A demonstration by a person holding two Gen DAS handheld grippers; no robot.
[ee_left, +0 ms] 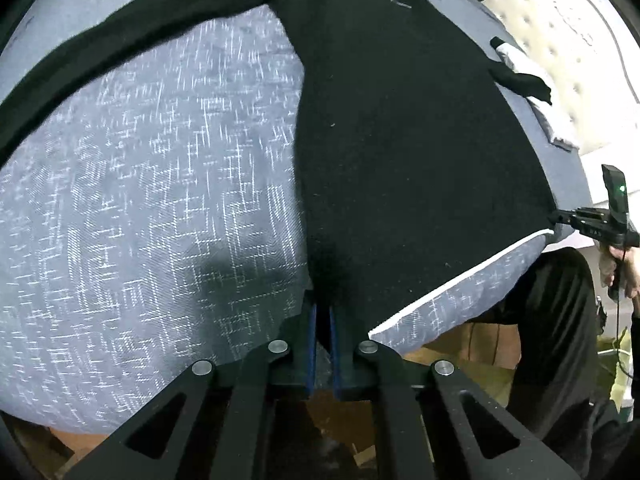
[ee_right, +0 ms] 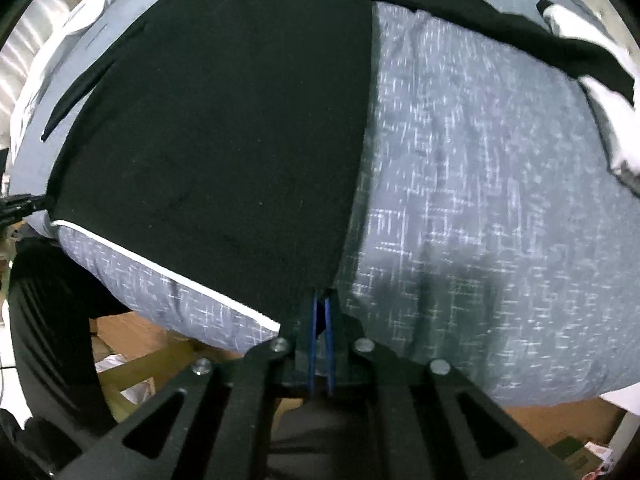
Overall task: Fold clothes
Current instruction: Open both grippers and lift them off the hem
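- We had the black long-sleeved knit garment (ee_left: pixel 400 128) spread flat on the grey-blue woven bed cover with white crosshatch flecks (ee_left: pixel 140 200), hem toward the near edge of the bed.
- The left gripper (ee_left: pixel 323 312) was nearly closed, blue-lined fingers (ee_left: pixel 312 320) pinching the garment's bottom-left hem corner; only a thin strip of black cloth sat between the pads.
- The left gripper pointed forward and low, roughly level with the bed surface, at the cover's near edge.
- The right gripper (ee_right: pixel 320 312) was also nearly closed, clamped on the garment's bottom-right hem corner, its blue-lined fingers (ee_right: pixel 329 320) just parted by the cloth.
- Its pose mirrored the left: low, aimed forward along the cover, at the near edge.
- In the left wrist view we saw the right gripper (ee_left: pixel 560 216) side-on at the far hem corner, tips touching the cloth, with the person's right hand (ee_left: pixel 620 268) on its handle below.
- In the right wrist view, the left gripper's tips (ee_right: pixel 36 202) showed at the opposite hem corner.
- The hem ran taut between the two grippers, parallel to the white piping on the cover edge (ee_left: pixel 460 280).
- One sleeve (ee_left: pixel 120 40) lay stretched out to the left over the cover; the other sleeve (ee_left: pixel 520 78) reached toward a white cloth (ee_left: pixel 540 88) at the right.
- A cream tufted mattress (ee_left: pixel 560 40) sat beyond the cover.
- Brown cardboard (ee_right: pixel 140 340) lay on the floor below the bed edge.
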